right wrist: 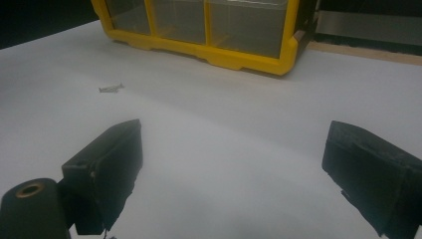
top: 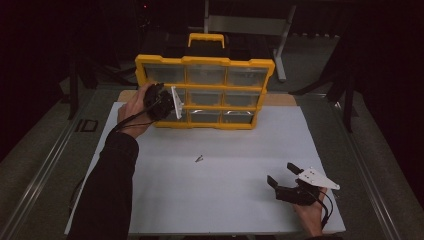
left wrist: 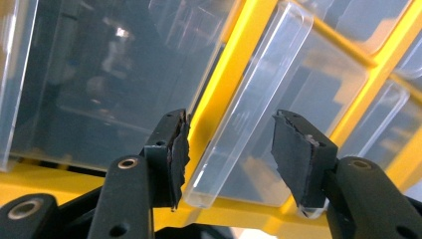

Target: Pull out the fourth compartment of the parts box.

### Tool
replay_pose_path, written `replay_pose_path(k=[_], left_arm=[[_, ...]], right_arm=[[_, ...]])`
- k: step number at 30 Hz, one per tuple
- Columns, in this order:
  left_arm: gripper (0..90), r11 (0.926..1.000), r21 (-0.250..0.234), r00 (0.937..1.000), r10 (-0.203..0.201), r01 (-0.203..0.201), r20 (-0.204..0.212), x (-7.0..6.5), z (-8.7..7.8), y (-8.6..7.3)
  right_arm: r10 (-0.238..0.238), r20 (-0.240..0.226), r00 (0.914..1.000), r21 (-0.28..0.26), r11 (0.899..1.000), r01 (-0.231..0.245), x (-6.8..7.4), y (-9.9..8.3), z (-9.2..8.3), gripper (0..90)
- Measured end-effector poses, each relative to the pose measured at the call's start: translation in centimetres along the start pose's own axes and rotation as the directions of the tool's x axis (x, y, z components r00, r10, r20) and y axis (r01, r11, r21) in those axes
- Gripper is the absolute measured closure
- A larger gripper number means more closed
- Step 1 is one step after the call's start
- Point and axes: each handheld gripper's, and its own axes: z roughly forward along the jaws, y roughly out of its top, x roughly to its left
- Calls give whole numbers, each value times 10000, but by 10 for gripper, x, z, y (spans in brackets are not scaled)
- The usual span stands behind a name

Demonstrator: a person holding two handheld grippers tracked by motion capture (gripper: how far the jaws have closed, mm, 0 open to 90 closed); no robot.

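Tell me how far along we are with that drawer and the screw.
Done: left gripper is at the yellow organizer, jaws straddling a clear drawer's handle lip, not visibly pinching. No drawer looks pulled out yet. Left: the screw lies on the white mat; the right gripper rests open.

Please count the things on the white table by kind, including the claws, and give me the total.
Yellow drawer organizer: 1
Clear drawers in it: 9
Small screw: 1
Claws: 2, left claw and right claw
Total: 13
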Motion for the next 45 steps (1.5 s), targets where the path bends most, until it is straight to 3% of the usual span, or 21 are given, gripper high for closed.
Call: replay_pose_path(k=[2,11,12,13,15,17,19,21,25,30,32,33,37,41,43,45], left_arm=[[509,9988,147,9982,467,-461,-386,-2,1,0],[546,9924,355,9898,1203,-1178,-766,-6,4,-1],[549,9891,410,9858,1445,-1414,-856,-7,5,0],[551,9891,410,9858,1445,-1414,-856,-7,5,0],[557,9805,543,9751,1938,-1889,-1080,-11,5,0],[566,9756,609,9685,2169,-2109,-1222,-12,5,2],[569,9756,609,9685,2169,-2109,-1222,-12,5,2],[580,9692,707,9602,2435,-2357,-1367,-16,7,4],[599,9645,797,9550,2608,-2516,-1414,-17,8,5],[630,9536,819,9397,2996,-2896,-1652,-21,9,7],[640,9544,814,9400,2973,-2874,-1675,-22,9,7],[644,9498,837,9345,3117,-3014,-1720,-22,9,8],[664,9425,899,9249,3334,-3220,-1825,-24,8,8],[668,9408,871,9211,3385,-3275,-1925,-26,9,8],[698,9402,824,9226,3402,-3304,-1819,-27,8,8],[697,9391,830,9183,3434,-3334,-1968,-29,9,10]], right_arm=[[-14,2,10000,2,10000,14,0,0,0,88],[-7,9,10000,11,10000,7,0,0,0,89],[-16,7,10000,7,10000,16,0,0,0,89],[-16,7,10000,7,10000,16,0,0,0,89],[-15,6,10000,6,10000,15,0,0,0,89],[19,-13,10000,0,10000,-19,0,0,0,89],[27,-6,10000,-10,10000,-27,0,0,0,89],[45,4,10000,-25,10000,-45,0,0,-1,89],[48,14,10000,-22,10000,-48,0,0,-1,88],[69,24,10000,-22,10000,-68,-1,0,-1,89],[70,24,10000,-19,10000,-70,0,0,-1,89],[50,27,10000,-15,10000,-50,0,0,-1,89],[39,15,10000,-10,10000,-39,0,0,-1,89],[24,16,10000,4,10000,-24,0,0,-1,89],[28,17,10000,8,10000,-28,0,0,-1,89],[32,21,10000,-1,10000,-32,0,0,-1,89]])
